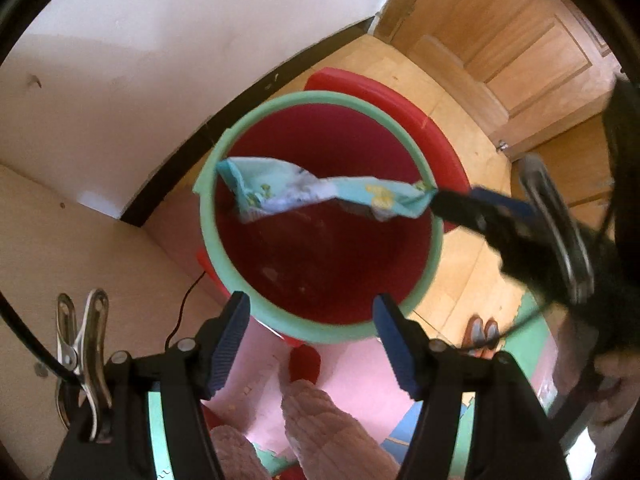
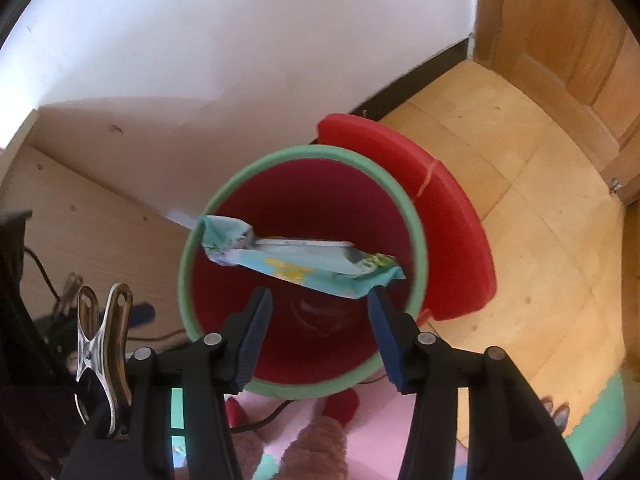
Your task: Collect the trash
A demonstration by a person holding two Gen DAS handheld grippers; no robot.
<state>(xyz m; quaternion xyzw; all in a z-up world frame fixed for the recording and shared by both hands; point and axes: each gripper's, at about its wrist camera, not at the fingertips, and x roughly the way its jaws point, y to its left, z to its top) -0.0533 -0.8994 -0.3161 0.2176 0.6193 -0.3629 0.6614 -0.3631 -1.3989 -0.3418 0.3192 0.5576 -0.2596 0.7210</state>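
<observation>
A crumpled light-blue wrapper (image 1: 320, 194) (image 2: 304, 264) with yellow print hangs across the mouth of a red bin with a green rim (image 1: 205, 184) (image 2: 185, 280). In the right wrist view my right gripper (image 2: 319, 294) points down over the bin with its jaws apart; the wrapper's near end touches only its right fingertip (image 2: 378, 300). In the left wrist view the right gripper (image 1: 452, 200) reaches in from the right to that end of the wrapper. My left gripper (image 1: 311, 298) is open over the bin's near rim with nothing between its fingers.
The bin's red lid (image 1: 400, 100) (image 2: 440, 184) stands open behind it. A white wall with a black skirting and a wooden panel lie left, a wooden door (image 1: 520, 40) right. A person's pink-trousered legs (image 1: 320, 420) stand on a pink and green mat. Shoes (image 1: 484, 332) sit on the floor.
</observation>
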